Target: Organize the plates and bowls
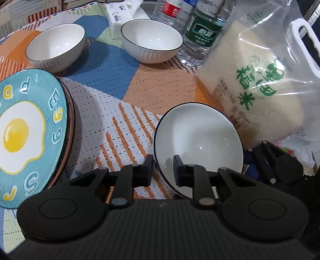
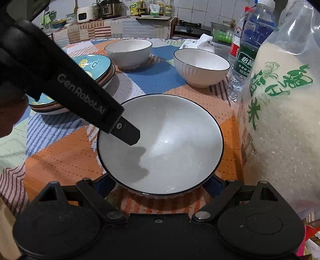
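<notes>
A white bowl with a dark rim [image 1: 200, 136] [image 2: 166, 144] sits near the table's front edge. My left gripper [image 1: 163, 168] straddles its left rim, one finger inside and one outside, jaws narrow with a gap; that finger [image 2: 126, 130] shows in the right wrist view. My right gripper [image 2: 160, 186] is open wide, its fingers mostly hidden under the bowl's near side. Two more white bowls [image 1: 56, 47] [image 1: 152, 41] stand farther back. A stack of plates topped by a teal fried-egg plate [image 1: 26, 132] [image 2: 94, 66] lies at the left.
A large bag of rice [image 1: 266, 84] [image 2: 280, 120] stands right beside the near bowl. Water bottles [image 1: 200, 34] [image 2: 252, 46] and a tissue pack [image 1: 120, 18] stand at the back. A patterned tablecloth [image 1: 130, 124] covers the table.
</notes>
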The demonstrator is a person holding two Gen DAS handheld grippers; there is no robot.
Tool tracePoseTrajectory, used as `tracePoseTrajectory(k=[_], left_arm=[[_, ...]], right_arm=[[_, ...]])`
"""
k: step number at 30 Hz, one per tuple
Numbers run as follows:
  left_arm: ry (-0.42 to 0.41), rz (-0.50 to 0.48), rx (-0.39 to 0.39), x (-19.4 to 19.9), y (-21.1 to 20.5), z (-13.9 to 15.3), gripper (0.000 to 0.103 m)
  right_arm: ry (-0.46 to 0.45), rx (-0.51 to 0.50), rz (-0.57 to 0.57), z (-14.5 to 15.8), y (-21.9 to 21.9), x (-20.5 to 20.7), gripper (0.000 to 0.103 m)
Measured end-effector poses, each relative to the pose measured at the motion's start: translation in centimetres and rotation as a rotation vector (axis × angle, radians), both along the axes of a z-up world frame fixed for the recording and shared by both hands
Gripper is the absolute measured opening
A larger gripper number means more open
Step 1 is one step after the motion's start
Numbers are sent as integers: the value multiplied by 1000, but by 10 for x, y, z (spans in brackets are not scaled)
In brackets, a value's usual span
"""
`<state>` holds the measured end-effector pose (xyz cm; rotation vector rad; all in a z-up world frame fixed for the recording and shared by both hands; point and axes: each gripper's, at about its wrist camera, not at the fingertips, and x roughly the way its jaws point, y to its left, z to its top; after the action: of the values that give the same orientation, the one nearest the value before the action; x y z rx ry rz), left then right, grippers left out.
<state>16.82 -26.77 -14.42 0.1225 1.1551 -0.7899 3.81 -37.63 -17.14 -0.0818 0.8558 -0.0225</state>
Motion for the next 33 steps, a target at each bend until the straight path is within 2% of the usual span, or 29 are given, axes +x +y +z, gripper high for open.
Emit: tracePoseTrajectory(k=[2, 12, 20, 26, 33], left_arm=[[10, 8, 3, 1, 1, 0, 14], [4, 54, -1, -3, 27, 15, 13], [-22, 120, -4, 10, 49, 26, 13], [-10, 166, -4, 26, 54, 17, 14], [-9, 177, 48, 36, 48, 8, 13]], right_arm=[[-5, 16, -5, 1, -2, 1, 94], [-13, 60, 27, 8, 4, 4, 93], [-50, 22, 113, 23, 23, 21, 93], [-72, -27, 198, 20, 28, 42, 93], [-83, -33, 243, 6, 25, 57, 93]])
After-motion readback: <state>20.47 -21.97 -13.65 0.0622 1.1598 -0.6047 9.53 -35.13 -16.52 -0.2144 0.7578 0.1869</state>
